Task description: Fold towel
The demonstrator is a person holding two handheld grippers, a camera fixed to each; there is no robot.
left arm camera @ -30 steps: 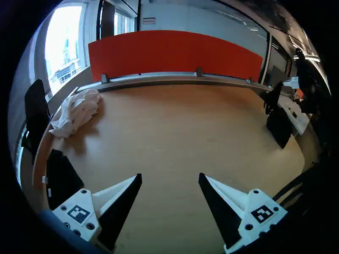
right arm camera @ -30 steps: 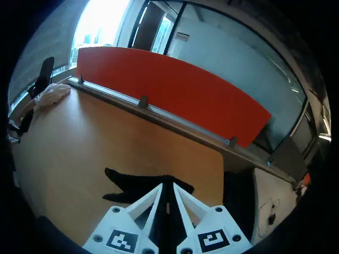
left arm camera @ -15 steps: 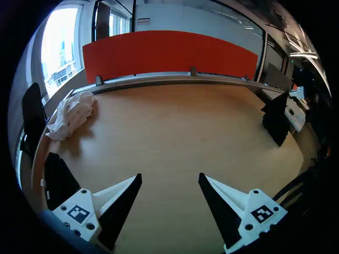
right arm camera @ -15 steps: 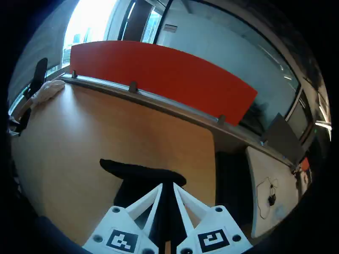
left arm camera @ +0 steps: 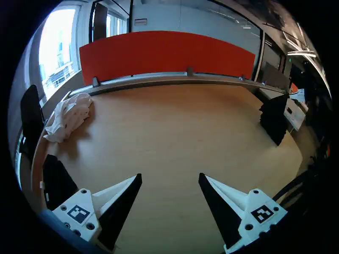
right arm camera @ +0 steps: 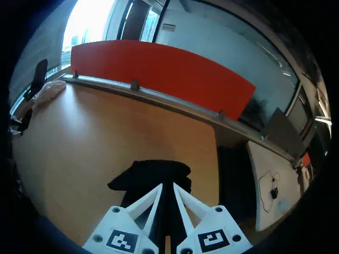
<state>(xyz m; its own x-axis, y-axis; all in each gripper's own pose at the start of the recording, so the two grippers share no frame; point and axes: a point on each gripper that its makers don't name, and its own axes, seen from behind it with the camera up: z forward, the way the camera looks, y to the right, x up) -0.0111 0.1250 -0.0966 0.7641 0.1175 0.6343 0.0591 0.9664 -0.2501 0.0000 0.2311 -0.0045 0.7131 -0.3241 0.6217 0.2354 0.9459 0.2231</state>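
A black towel (right arm camera: 152,175) hangs bunched over the right part of the wooden table (right arm camera: 97,135). My right gripper (right arm camera: 167,197) is shut on it, with the cloth pinched between the two white fingers. In the left gripper view the same black towel (left arm camera: 273,120) shows as a dark hanging mass at the table's right edge. My left gripper (left arm camera: 169,177) stands open low over the bare table (left arm camera: 178,127), nothing between its fingers, well left of the towel.
A crumpled white cloth (left arm camera: 68,115) (right arm camera: 48,91) lies at the table's far left corner. A red divider panel (left arm camera: 169,53) (right arm camera: 161,80) runs along the back edge. A black chair (left arm camera: 30,112) stands left. A white desk (right arm camera: 271,186) with a cable sits right.
The black towel has drawn in from a flat spread into a taller bunch in front of the right gripper. The left gripper view has drifted slightly; the left gripper stays open.
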